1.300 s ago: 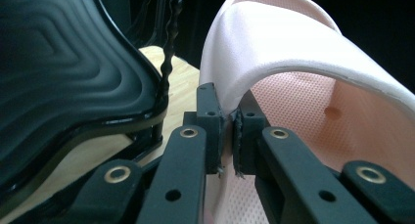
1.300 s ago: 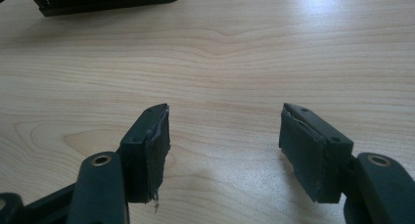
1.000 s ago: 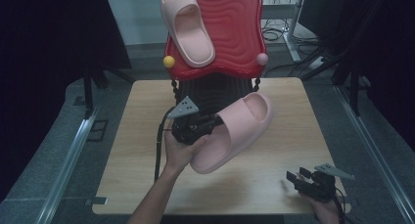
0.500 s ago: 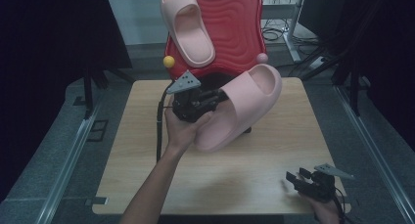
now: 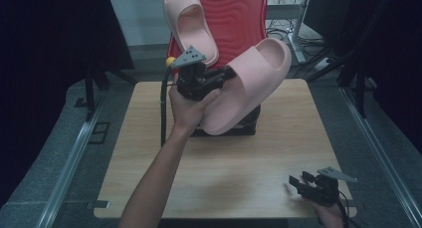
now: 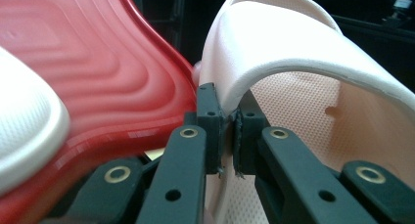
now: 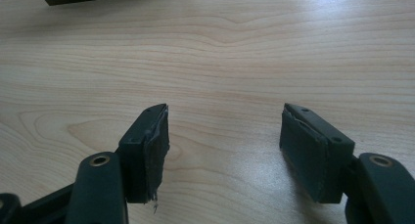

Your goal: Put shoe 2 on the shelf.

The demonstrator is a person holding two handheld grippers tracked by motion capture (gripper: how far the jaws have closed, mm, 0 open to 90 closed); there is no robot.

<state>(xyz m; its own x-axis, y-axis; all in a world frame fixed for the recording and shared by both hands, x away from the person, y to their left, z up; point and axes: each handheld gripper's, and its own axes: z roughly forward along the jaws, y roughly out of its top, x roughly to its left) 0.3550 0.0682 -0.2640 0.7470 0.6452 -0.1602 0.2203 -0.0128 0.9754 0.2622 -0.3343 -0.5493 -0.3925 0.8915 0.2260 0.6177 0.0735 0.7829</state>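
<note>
**Holding one pink slipper aloft beside a red rack: items, left to right**

Item 1. Left gripper point(image 5: 226, 73), black, two jaws, grey three-cornered plate on top, cable trailing down to the desk. Held above the desk's far middle, in front of the rack. In the left gripper view the jaws are nearly together, pinching the thin edge of the held slipper's strap between their pads.

Item 2. Rack point(image 5: 239, 26), one, red moulded plastic with wavy ridges and a glossy finish, tilted back on a dark base at the desk's far edge. A small yellow knob point(image 5: 170, 61) sits at its left edge.

Item 3. Slippers, two, pale pink foam, thick rounded soles, broad arched strap, finely dimpled footbed. The hung slipper point(image 5: 190, 21) lies against the rack's upper left. The held slipper point(image 5: 249, 86) is lifted clear of the desk, slanting up to the right, its toe end close to the rack's right side; its lower end overlaps the rack's base in the high view.

Item 4. Desk point(image 5: 224, 163), one, pale wood grain, flat, rectangular with rounded corners. Its whole near half is open; metal rails run along the floor at either side.

Item 5. Right gripper point(image 5: 298, 180), same make, at the near right corner of the desk. Its jaws stand wide apart with bare wood between them, grasping nothing.
</note>
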